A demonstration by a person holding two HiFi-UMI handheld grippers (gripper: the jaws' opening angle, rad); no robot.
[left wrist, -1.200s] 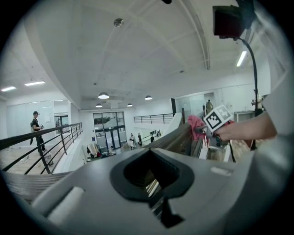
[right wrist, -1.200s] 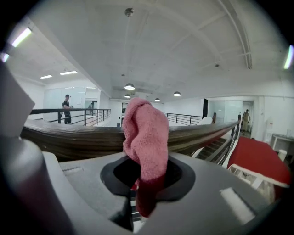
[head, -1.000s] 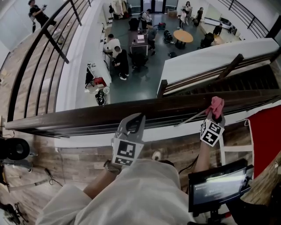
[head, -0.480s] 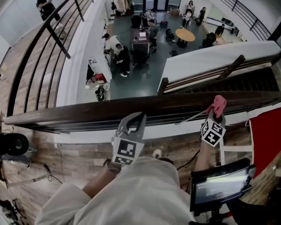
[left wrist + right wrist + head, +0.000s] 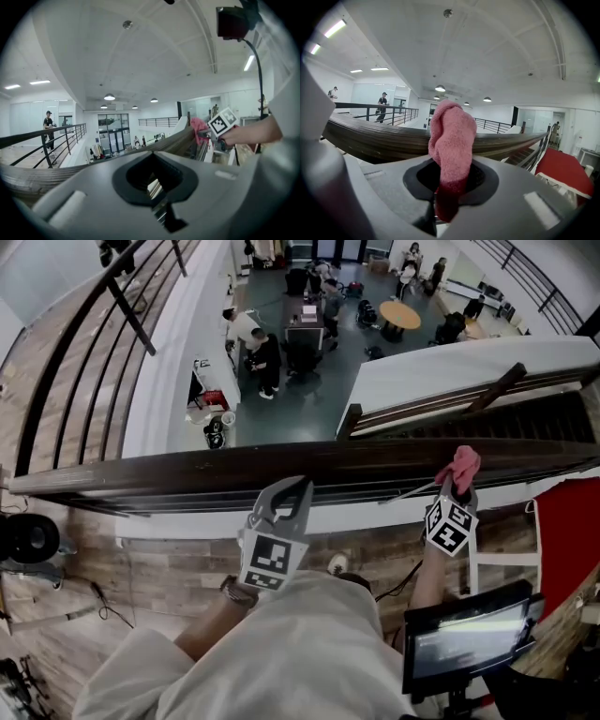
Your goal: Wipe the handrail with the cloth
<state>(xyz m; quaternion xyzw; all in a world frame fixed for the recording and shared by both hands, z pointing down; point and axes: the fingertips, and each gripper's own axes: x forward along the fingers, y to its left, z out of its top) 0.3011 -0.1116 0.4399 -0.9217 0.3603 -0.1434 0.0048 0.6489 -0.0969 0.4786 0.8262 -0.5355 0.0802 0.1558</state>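
Right gripper [image 5: 457, 486] held pink cloth [image 5: 459, 465] clamped at the wooden handrail [image 5: 187, 474];
left gripper [image 5: 286, 498] sat near it; jaws together, empty

Left gripper [image 5: 291, 488] centre frame, fingers together, empty, forearm extended forward. Right gripper [image 5: 457, 487] right of centre, fingers clamped on cloth [image 5: 461, 465].

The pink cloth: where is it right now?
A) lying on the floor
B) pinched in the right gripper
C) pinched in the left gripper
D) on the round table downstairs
B: the right gripper view shows the pink cloth clamped between the jaws of the right gripper, up by the handrail; the left gripper holds nothing.
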